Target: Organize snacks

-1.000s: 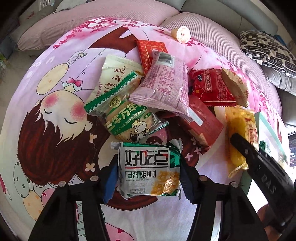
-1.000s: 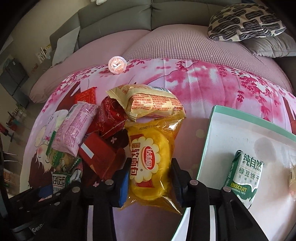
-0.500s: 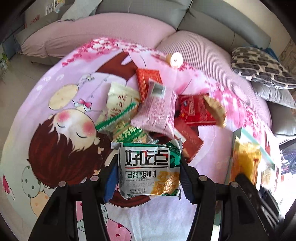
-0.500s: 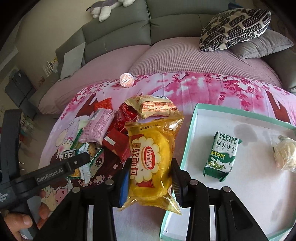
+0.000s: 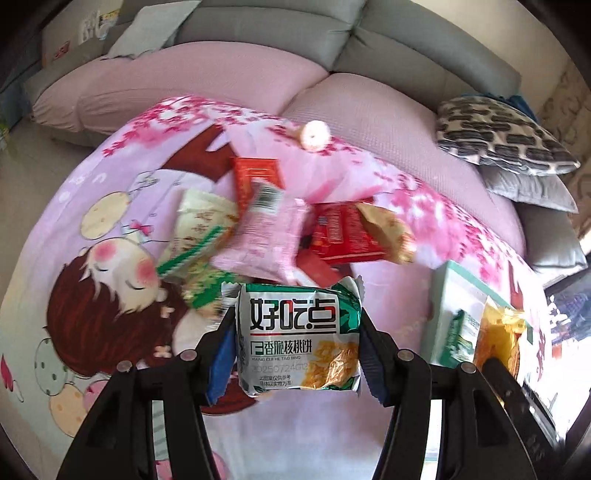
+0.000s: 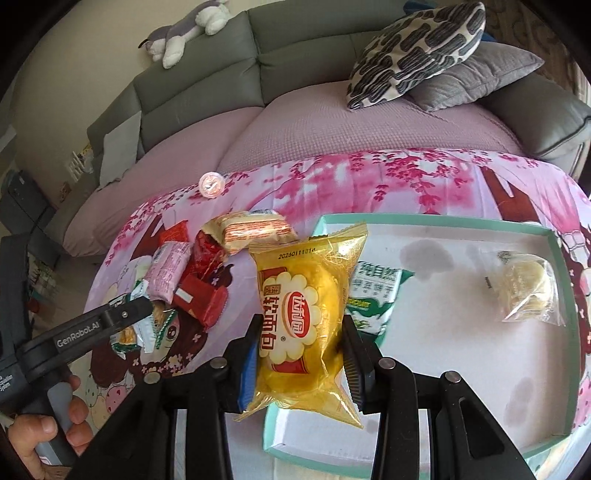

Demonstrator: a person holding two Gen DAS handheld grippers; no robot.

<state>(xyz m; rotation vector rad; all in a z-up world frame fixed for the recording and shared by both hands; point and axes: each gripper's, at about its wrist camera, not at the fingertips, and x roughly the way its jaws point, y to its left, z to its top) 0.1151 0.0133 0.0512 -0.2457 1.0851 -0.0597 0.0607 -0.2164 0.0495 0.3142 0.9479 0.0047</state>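
Observation:
My left gripper (image 5: 297, 332) is shut on a green and white walnut biscuit pack (image 5: 299, 336) and holds it above the pink cartoon cloth. My right gripper (image 6: 299, 339) is shut on a yellow soft bread pack (image 6: 304, 317) and holds it over the left edge of the teal-rimmed tray (image 6: 554, 243). A green biscuit pack (image 6: 376, 291) and a clear bag of pastry (image 6: 528, 284) lie in the tray. A pile of snacks (image 5: 295, 225) lies on the cloth: pink, red, orange and green packs. The pile (image 6: 199, 273) also shows left of the right gripper.
A small round pink item (image 5: 314, 134) sits at the cloth's far edge. A grey sofa (image 6: 295, 55) with a patterned pillow (image 6: 417, 48) and a plush toy (image 6: 184, 33) lies behind. The tray (image 5: 458, 291) stands right of the pile.
Both grippers have lifted with their packs. The right gripper has carried the yellow bread rightward, from beside the pile to over the tray's left edge.

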